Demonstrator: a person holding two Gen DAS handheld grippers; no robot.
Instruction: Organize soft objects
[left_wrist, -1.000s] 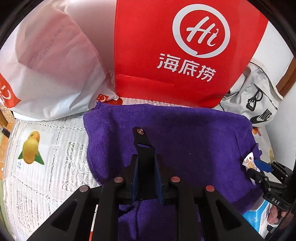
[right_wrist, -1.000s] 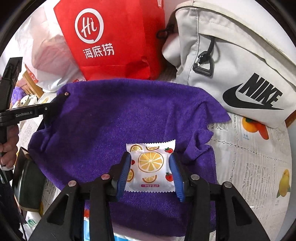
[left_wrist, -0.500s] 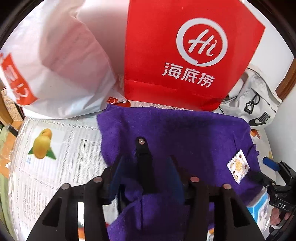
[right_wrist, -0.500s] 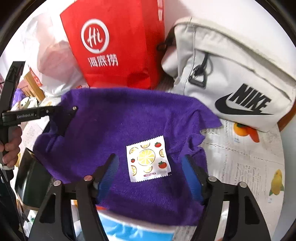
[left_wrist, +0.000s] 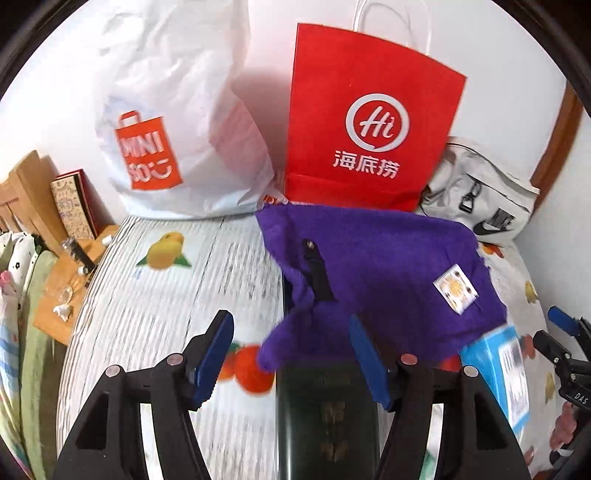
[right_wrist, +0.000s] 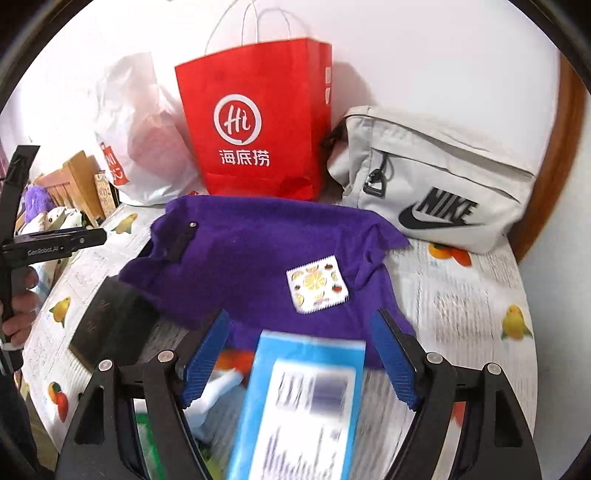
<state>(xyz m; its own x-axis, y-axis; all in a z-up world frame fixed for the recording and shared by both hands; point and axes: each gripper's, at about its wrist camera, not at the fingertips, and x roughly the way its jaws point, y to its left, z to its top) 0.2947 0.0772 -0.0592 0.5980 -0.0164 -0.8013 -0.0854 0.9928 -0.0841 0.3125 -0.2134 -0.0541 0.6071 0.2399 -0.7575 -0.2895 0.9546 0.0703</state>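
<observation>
A purple towel (left_wrist: 388, 266) (right_wrist: 258, 251) lies rumpled on the table in front of the bags. On it rests a small fruit-print packet (left_wrist: 455, 288) (right_wrist: 317, 284), and a black strip (left_wrist: 317, 273) (right_wrist: 181, 240) lies near its left edge. My left gripper (left_wrist: 290, 317) hovers above the towel's near-left corner. Its jaws are opening and the pads touch nothing. My right gripper (right_wrist: 301, 317) stands open above the towel's near edge, short of the packet, gripping nothing.
A red paper bag (left_wrist: 369, 122), a white plastic bag (left_wrist: 177, 122) and a grey Nike bag (right_wrist: 432, 184) line the wall behind. A dark green booklet (left_wrist: 328, 413) and a blue box (right_wrist: 299, 406) lie near the front. The fruit-print tablecloth (left_wrist: 166, 295) shows at the left.
Both grippers opened, rose and drew back. The left let go of the black strip and towel. The right released the packet, which now lies on the towel.
</observation>
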